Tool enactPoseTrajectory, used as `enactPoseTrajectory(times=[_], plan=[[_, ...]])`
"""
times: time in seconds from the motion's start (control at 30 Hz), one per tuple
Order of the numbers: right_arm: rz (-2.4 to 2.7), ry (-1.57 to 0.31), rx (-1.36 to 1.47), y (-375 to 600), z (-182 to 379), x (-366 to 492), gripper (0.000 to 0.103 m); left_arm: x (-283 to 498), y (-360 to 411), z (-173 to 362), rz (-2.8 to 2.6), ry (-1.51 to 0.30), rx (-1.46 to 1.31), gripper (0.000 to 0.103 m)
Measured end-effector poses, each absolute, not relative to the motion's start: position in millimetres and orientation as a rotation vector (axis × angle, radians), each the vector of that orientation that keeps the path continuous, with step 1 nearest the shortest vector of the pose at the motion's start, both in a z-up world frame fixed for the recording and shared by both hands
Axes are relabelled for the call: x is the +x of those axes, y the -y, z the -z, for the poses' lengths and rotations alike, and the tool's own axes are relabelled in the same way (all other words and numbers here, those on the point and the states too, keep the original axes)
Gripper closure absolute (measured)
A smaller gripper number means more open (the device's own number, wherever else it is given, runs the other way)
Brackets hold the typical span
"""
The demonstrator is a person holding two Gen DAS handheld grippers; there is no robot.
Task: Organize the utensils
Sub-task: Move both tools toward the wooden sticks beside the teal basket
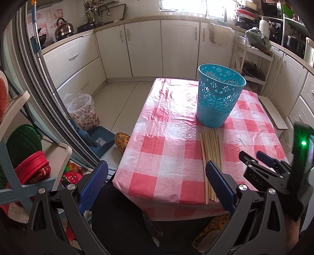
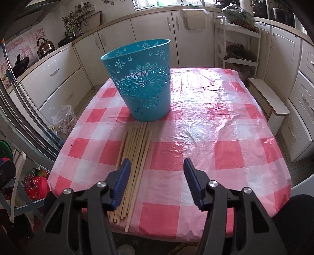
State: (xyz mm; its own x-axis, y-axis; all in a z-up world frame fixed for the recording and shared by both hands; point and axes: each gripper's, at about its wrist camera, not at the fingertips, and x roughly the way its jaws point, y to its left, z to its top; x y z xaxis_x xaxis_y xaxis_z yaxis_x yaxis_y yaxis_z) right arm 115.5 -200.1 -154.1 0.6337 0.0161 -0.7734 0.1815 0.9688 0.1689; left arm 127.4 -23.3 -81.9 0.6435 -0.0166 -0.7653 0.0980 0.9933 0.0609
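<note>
A: Several slim wooden chopsticks (image 2: 135, 155) lie bundled beside a perforated teal plastic basket (image 2: 141, 82) on the table (image 2: 225, 137), glossy checked plastic.
B: Left hand-held gripper (image 1: 157, 176) gapes wide; right hand-held gripper (image 2: 157, 176) narrower, empty. Cream kitchen cabinets (image 1: 145, 49).

Home kitchen: beyond the fingers, white base cabinets (image 1: 145, 47) w/ countertop run wall to wall, kettle (image 1: 63, 28) on stove far left, utensil rack (image 1: 94, 9), checked-cloth table (image 2: 215, 137) directly ahead.
</note>
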Motion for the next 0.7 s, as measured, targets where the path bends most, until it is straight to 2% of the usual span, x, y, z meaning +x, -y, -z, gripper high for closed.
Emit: enactPoseTrajectory(times=[0.1, 0.17, 0.63, 0.7], plan=[[0.081, -0.931, 0.236, 196.4, 170.0, 134.6, 0.069, 135.2, 22.7, 89.9, 0.06, -0.887, 0.096, 0.008], [0.081, -0.949, 0.226, 196.5, 178.0, 146.6, 0.073, 140.1, 21.4, 94.7, 0.056, -0.901, 0.092, 0.008], [0.092, -0.98, 0.153, 191.2, 200.1, 168.4, 0.076, 159.8, 20.4, 112.4, 0.042, -0.945, 0.085, 0.008], [0.099, -0.979, 0.157, 194.9, 199.9, 169.6, 0.08, 159.4, 20.7, 113.7, 0.041, -0.945, 0.088, 0.008]])
